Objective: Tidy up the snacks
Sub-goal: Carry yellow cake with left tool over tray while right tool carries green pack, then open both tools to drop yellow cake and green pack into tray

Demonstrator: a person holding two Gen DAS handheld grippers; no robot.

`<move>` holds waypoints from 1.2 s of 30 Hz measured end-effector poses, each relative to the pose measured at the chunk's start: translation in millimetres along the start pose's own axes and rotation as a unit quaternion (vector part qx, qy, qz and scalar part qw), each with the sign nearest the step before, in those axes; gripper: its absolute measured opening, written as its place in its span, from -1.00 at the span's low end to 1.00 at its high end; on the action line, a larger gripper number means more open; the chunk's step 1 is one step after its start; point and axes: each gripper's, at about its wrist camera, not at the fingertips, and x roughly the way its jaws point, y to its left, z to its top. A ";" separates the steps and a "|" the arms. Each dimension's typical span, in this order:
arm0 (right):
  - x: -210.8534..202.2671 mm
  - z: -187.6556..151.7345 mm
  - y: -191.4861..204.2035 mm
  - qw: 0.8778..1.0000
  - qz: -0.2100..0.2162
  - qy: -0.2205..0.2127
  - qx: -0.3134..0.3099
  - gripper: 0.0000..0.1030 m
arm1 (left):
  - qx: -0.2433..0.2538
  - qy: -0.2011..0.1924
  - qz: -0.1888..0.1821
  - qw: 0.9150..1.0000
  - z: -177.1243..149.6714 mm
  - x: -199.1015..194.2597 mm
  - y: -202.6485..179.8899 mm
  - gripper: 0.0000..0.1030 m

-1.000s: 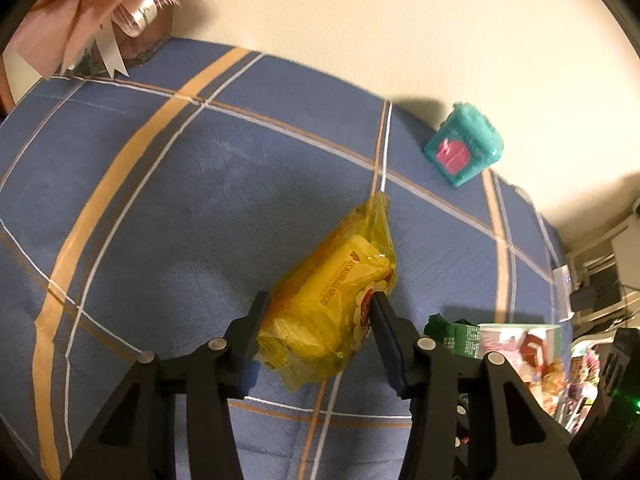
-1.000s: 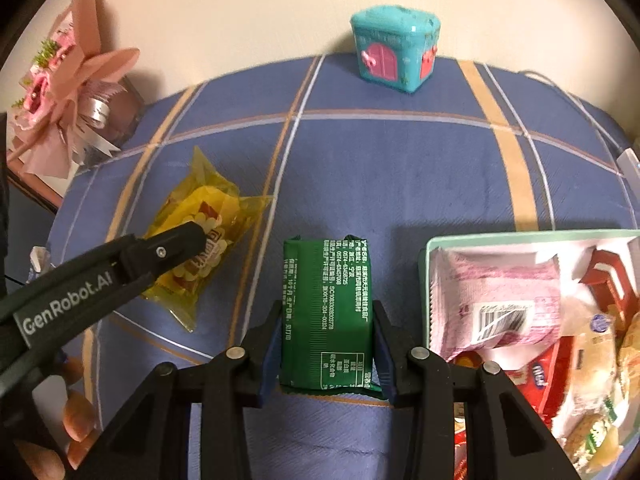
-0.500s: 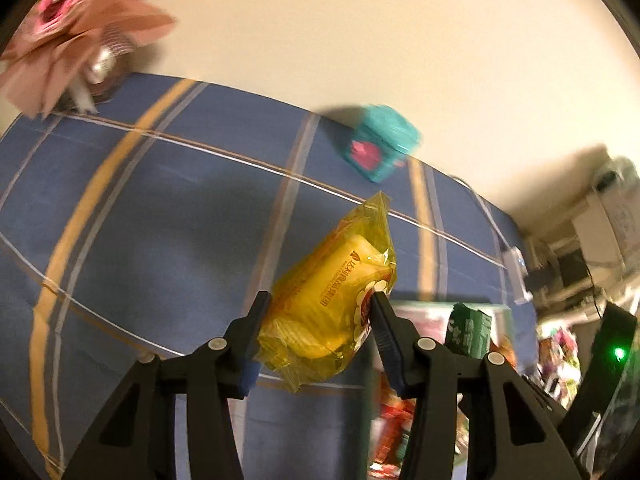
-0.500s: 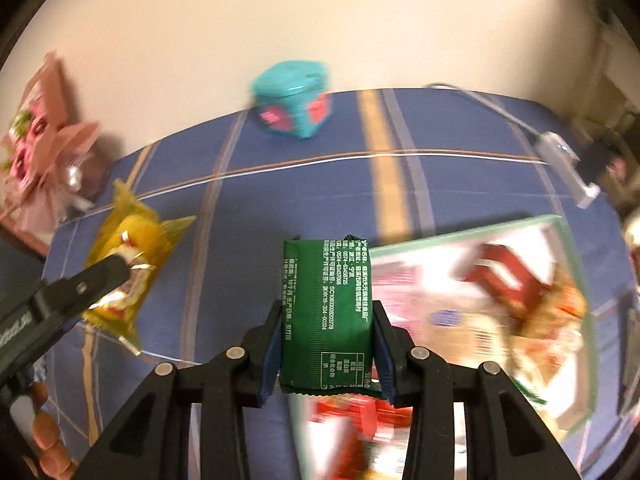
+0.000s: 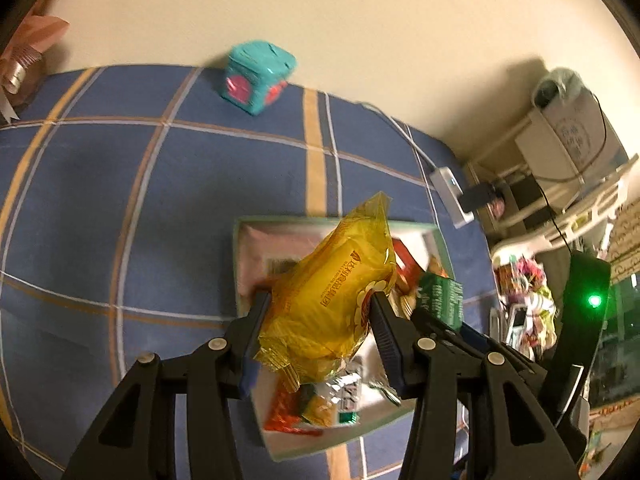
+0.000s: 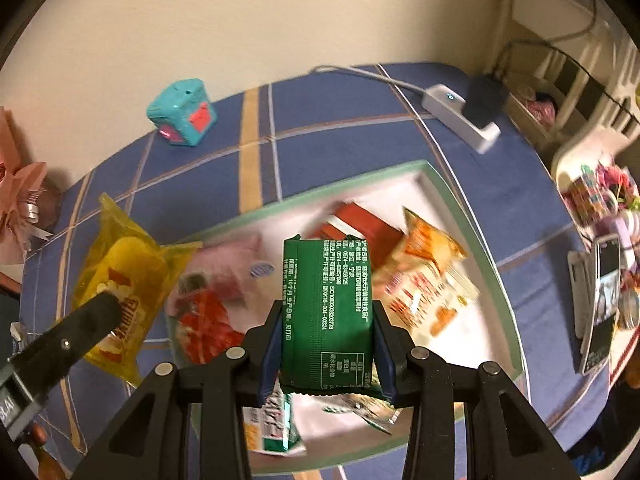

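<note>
Two tongs each clench a snack. The left tongs (image 5: 318, 308) grip a yellow pack (image 5: 332, 300) by its lower half, its crimped top tilted up and to the right. The right tongs (image 6: 326, 340) squeeze a green pack (image 6: 328, 308) upright, printed back toward the camera. Both packs hang above a white tray (image 6: 484, 252) with a pale green rim, which already holds a pink pack (image 6: 234, 268), a red pack (image 6: 362, 224), an orange pack (image 6: 424, 276) and others blurred. The tray lies on a blue plaid surface (image 5: 120, 200). Farther back, against the wall, stands a teal box (image 5: 258, 76); a white power strip (image 6: 460, 118) lies near the far right edge.
</note>
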 end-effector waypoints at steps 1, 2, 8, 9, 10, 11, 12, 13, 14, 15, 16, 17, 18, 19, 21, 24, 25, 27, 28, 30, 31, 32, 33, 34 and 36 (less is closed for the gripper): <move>2.4 -2.3 -2.6 1.000 -0.002 0.004 0.001 -0.18 | 0.001 0.007 -0.006 1.000 -3.0 3.2 -3.7 0.00; 4.9 -4.3 -4.3 1.000 -0.004 0.009 0.002 -0.18 | 0.003 0.012 -0.010 1.000 -6.0 5.8 -7.3 0.00; 10.1 -21.0 -11.1 1.000 -0.004 0.030 0.004 -0.18 | 0.007 0.044 -0.020 0.999 -23.0 25.2 -22.6 0.00; 10.2 -22.9 -11.7 1.000 -0.004 0.030 0.005 -0.17 | -0.002 0.047 -0.026 0.999 -24.9 27.5 -22.2 0.00; 10.7 -24.9 -12.8 0.999 -0.006 0.033 0.005 -0.16 | -0.008 0.052 -0.032 0.998 -26.6 30.0 -21.5 0.00; 11.2 -26.6 -13.8 0.999 -0.007 0.035 0.006 -0.15 | -0.012 0.057 -0.037 0.998 -28.0 31.6 -20.8 0.01; 11.7 -27.2 -15.0 0.999 -0.007 0.036 0.006 -0.14 | -0.015 0.059 -0.040 0.997 -29.2 32.3 -19.7 0.02; 11.9 -28.3 -16.1 0.999 -0.006 0.037 0.008 -0.13 | -0.019 0.060 -0.040 0.997 -30.3 31.9 -18.4 0.04; 11.5 -29.5 -17.6 0.999 -0.006 0.037 0.010 -0.11 | -0.021 0.058 -0.038 0.997 -31.4 30.6 -17.5 0.06; 10.8 -30.5 -18.7 0.999 -0.006 0.037 0.012 -0.11 | -0.022 0.056 -0.036 0.998 -32.6 28.7 -16.7 0.06; 9.8 -31.3 -19.3 0.999 -0.006 0.036 0.013 -0.11 | -0.023 0.054 -0.033 0.998 -34.3 25.9 -15.8 0.07; 8.4 -32.3 -19.6 0.999 -0.006 0.036 0.013 -0.11 | -0.024 0.051 -0.030 0.998 -35.3 23.3 -14.8 0.07; 6.8 -33.7 -19.5 0.999 -0.005 0.035 0.012 -0.11 | -0.024 0.048 -0.025 0.998 -36.5 20.2 -13.6 0.07; 5.4 -34.7 -19.3 0.999 -0.004 0.034 0.012 -0.11 | -0.024 0.044 -0.019 0.999 -37.6 16.7 -12.0 0.08; 1.3 -38.4 -18.3 0.999 -0.003 0.030 0.010 -0.11 | -0.022 0.035 0.000 0.999 -40.6 9.6 -8.8 0.17; -5.3 -45.6 -15.8 1.000 -0.003 0.026 0.006 0.10 | -0.014 0.014 0.059 0.998 -45.7 -5.6 -0.1 0.33; -7.5 -48.7 -15.0 1.000 -0.003 0.025 0.005 0.20 | -0.011 0.008 0.078 0.997 -47.6 -10.3 3.0 0.38; -12.6 -57.1 -12.4 1.000 0.001 0.019 0.002 0.35 | -0.003 -0.005 0.124 0.992 -51.9 -17.8 8.7 0.61; -15.2 -61.0 -10.9 1.000 0.003 0.016 -0.002 0.38 | 0.003 -0.013 0.152 0.988 -55.3 -21.7 12.1 0.75; -20.5 -71.2 -7.5 1.000 0.002 0.009 -0.007 0.60 | 0.023 -0.026 0.209 0.977 -62.8 -28.5 16.1 0.79; -23.4 -76.6 -5.7 1.000 0.002 0.004 -0.011 0.64 | 0.030 -0.029 0.226 0.973 -66.2 -30.8 19.1 0.83; -25.3 -79.8 -4.5 1.000 0.003 0.001 -0.013 0.68 | 0.034 -0.032 0.241 0.970 -70.7 -35.7 23.5 0.92; -27.4 -83.8 -2.8 1.000 0.005 -0.002 -0.016 0.70 | 0.035 -0.034 0.251 0.967 -75.2 -38.3 25.4 0.95; -29.9 -89.2 -0.4 1.000 0.007 -0.005 -0.019 0.73 | 0.035 -0.035 0.255 0.966 -80.2 -40.7 27.8 0.96; -33.4 -96.9 3.1 1.000 0.008 -0.009 -0.026 0.93 | 0.032 -0.033 0.254 0.966 -89.9 -45.5 32.9 0.96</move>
